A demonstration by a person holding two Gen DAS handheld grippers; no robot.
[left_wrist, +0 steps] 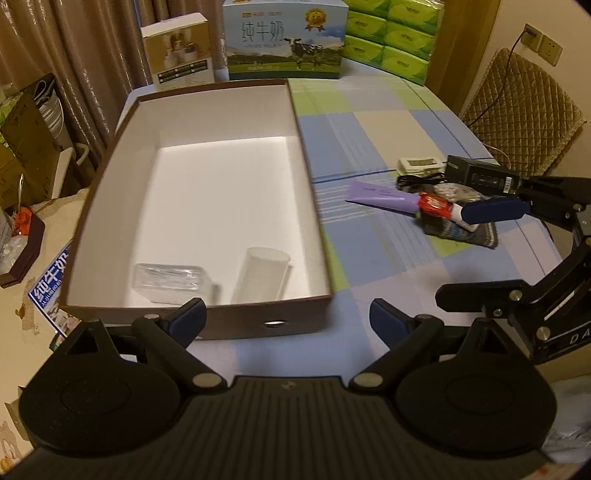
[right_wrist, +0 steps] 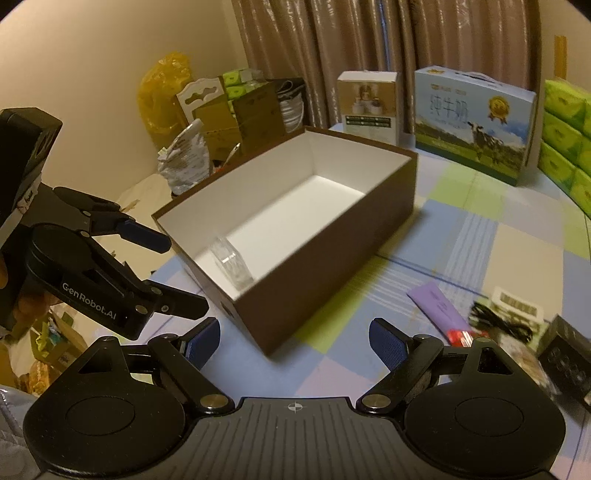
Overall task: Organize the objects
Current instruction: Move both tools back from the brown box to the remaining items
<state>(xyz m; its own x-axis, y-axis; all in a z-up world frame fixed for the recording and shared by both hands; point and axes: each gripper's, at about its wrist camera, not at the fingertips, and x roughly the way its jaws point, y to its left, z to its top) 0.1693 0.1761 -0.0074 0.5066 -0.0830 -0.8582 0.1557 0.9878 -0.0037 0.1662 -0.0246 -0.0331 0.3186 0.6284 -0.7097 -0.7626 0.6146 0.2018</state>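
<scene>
A brown box (left_wrist: 258,321) with a white inside stands open on the table; it also shows in the right wrist view (right_wrist: 332,236). Inside lie a clear plastic case (left_wrist: 170,280) and a clear cup (left_wrist: 264,275); the case shows in the right wrist view (right_wrist: 232,266). My left gripper (left_wrist: 286,317) is open and empty at the box's near wall. My right gripper (right_wrist: 293,341) is open and empty. To its right lie a purple tube (left_wrist: 384,197), a red-and-white tube (left_wrist: 439,206), a knitted cloth (left_wrist: 461,230), a black cable (left_wrist: 421,181) and a black device (left_wrist: 480,173).
A milk carton box (left_wrist: 284,40), a small white-and-gold box (left_wrist: 179,51) and green tissue packs (left_wrist: 391,33) stand at the table's far edge. A quilted chair (left_wrist: 524,114) is at the far right. Bags and cartons (right_wrist: 221,110) crowd the floor left of the table.
</scene>
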